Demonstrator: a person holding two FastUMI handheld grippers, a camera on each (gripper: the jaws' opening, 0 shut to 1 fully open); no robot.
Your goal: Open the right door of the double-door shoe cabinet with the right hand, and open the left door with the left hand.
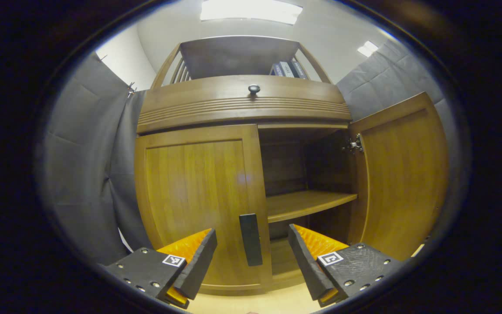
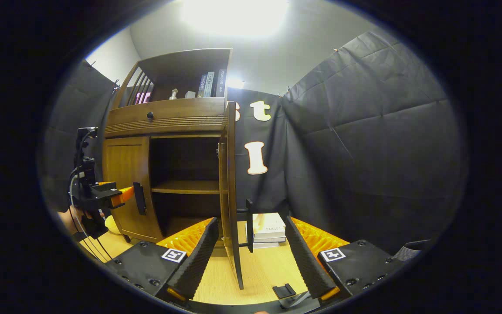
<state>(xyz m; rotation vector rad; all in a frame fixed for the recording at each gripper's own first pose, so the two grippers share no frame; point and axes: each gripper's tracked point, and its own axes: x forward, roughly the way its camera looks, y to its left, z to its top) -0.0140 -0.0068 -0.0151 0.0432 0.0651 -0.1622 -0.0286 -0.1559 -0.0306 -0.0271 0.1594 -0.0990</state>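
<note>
**Right door swung out, left door waiting on its handle**

In the left gripper view, the left door (image 1: 198, 205) of the shoe cabinet (image 1: 242, 102) is closed, and its dark vertical handle (image 1: 251, 240) stands between the spread fingers of the left gripper (image 1: 251, 257), which grips nothing. The door looks like stiff, fairly heavy wood on hinges, so it should swing rather than flex; the slim rigid handle is the place to grip. Further right, the right door (image 2: 231, 187) stands wide open, edge-on between the parted fingers of the right gripper (image 2: 251, 253), untouched.
</note>
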